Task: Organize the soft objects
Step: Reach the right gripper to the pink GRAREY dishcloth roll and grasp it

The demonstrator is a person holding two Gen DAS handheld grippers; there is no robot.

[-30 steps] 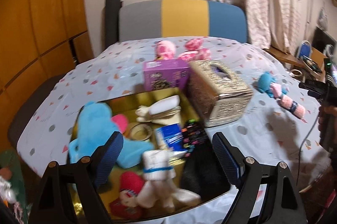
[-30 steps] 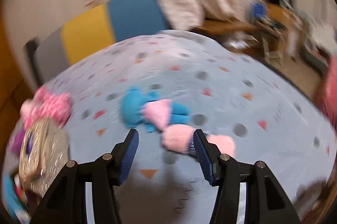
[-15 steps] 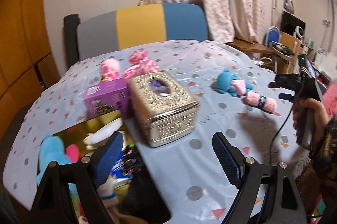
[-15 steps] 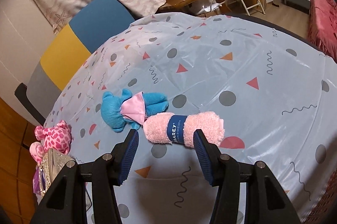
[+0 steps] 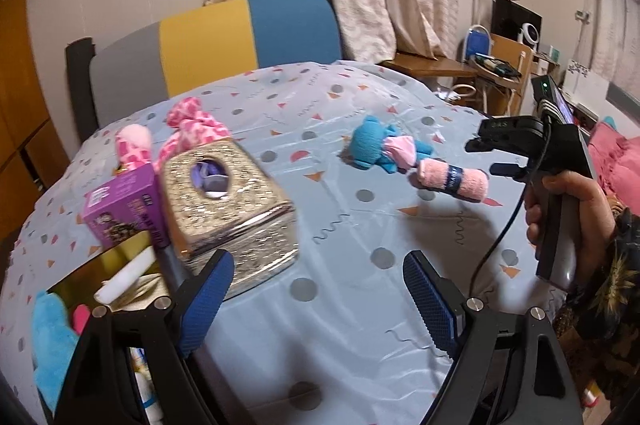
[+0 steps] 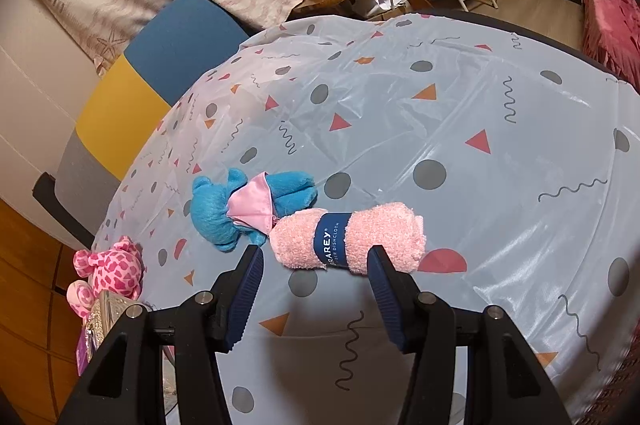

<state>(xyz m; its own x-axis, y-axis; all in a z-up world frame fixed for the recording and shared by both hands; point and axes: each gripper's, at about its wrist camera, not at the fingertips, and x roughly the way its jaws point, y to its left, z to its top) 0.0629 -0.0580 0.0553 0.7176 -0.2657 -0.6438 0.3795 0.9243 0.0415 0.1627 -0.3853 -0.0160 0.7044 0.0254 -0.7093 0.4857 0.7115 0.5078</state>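
Item: 1 rolled pink dishcloth (image 6: 347, 240), right gripper (image 6: 316, 267) poised just short of it.

Location: the dishcloth lies on the patterned tablecloth (image 6: 500, 129), 1 end touching a blue plush toy (image 6: 224, 207), blue paper band around its middle. Long axis: runs across the right gripper's view, roughly in line with the gap between the 2 fingers, so as it lies a closing grip would meet the roll's ends, not its sides. Right gripper: jaws part-open, nothing between the pads, roll just beyond the tips. Left gripper (image 5: 318, 295): jaws wide, empty, well apart from the dishcloth (image 5: 454, 181), beside the gold tissue box (image 5: 230, 201). Nearer hand: right, by judgement the 1 to pick.
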